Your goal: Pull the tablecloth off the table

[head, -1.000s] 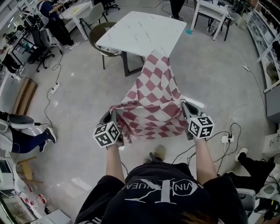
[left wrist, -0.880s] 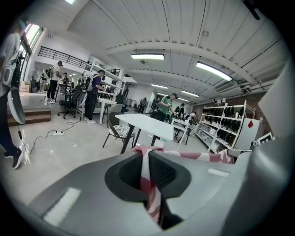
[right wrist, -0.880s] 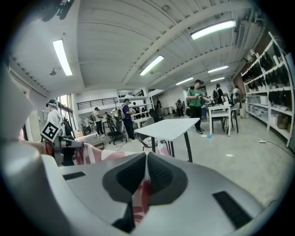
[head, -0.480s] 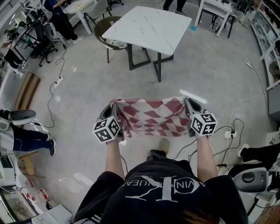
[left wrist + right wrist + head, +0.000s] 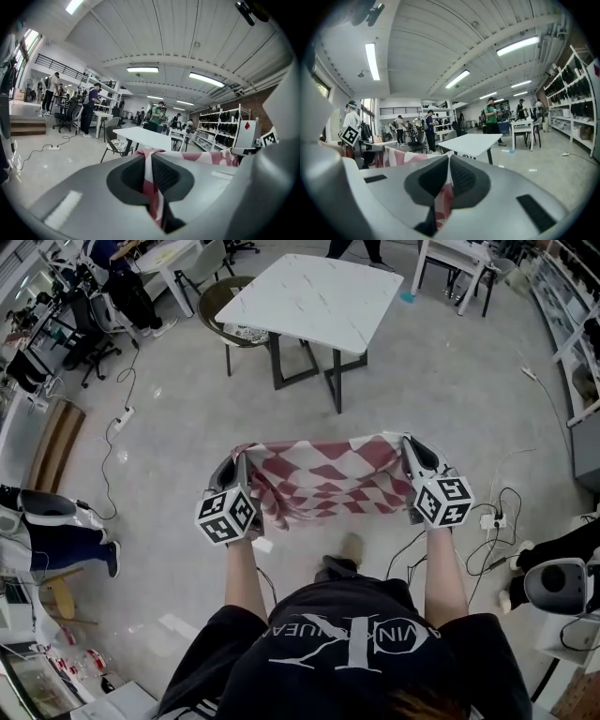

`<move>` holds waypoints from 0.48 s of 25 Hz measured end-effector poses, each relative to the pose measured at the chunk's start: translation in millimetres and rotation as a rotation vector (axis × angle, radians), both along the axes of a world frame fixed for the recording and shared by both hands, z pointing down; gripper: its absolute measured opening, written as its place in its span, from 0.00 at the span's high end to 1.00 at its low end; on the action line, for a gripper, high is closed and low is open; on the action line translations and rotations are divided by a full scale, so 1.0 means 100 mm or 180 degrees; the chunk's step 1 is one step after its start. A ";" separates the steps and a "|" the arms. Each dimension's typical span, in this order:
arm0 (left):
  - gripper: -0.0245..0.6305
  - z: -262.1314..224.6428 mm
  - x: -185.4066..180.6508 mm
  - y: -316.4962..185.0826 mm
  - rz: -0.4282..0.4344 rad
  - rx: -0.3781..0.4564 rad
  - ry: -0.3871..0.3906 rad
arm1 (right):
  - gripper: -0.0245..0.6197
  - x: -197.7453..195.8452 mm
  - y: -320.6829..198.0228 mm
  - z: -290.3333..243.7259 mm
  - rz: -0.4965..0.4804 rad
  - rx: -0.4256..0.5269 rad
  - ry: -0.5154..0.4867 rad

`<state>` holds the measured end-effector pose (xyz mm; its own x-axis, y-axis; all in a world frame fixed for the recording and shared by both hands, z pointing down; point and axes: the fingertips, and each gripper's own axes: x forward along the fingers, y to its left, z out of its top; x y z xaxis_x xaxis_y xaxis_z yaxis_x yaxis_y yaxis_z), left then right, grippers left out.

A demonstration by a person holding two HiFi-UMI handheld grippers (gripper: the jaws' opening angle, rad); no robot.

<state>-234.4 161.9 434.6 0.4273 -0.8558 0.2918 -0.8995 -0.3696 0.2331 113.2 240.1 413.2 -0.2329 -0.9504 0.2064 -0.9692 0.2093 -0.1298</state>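
Head view overhead, gripper views level, sharing table [image 5: 319,301]

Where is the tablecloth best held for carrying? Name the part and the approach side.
The top edge, one corner per gripper, each from its own outer side. The tablecloth sags limp between the left gripper and right gripper, both shut on those corners; corner holds keep it spread.

- The cloth [image 5: 328,479] spans from the left gripper [image 5: 242,459] at 9 o'clock to the right gripper [image 5: 407,442] at 3 o'clock, with an end pinched in each.
- The table [image 5: 319,296] stands at 12 o'clock, beyond the cloth and well apart from it.
- A chair [image 5: 225,310] sits at the table's 9 o'clock side, partly under it.
- A power strip [image 5: 123,418] lies on the floor [image 5: 450,381] at 10 o'clock.
- Cables [image 5: 492,521] lie on the floor at 3 o'clock, beyond the right gripper.
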 end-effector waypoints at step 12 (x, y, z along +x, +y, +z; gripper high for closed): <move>0.92 -0.54 0.04 0.01 0.0028 0.0492 0.0038 | 0.93 0.04 0.10 -0.47 0.0153 0.0375 0.0000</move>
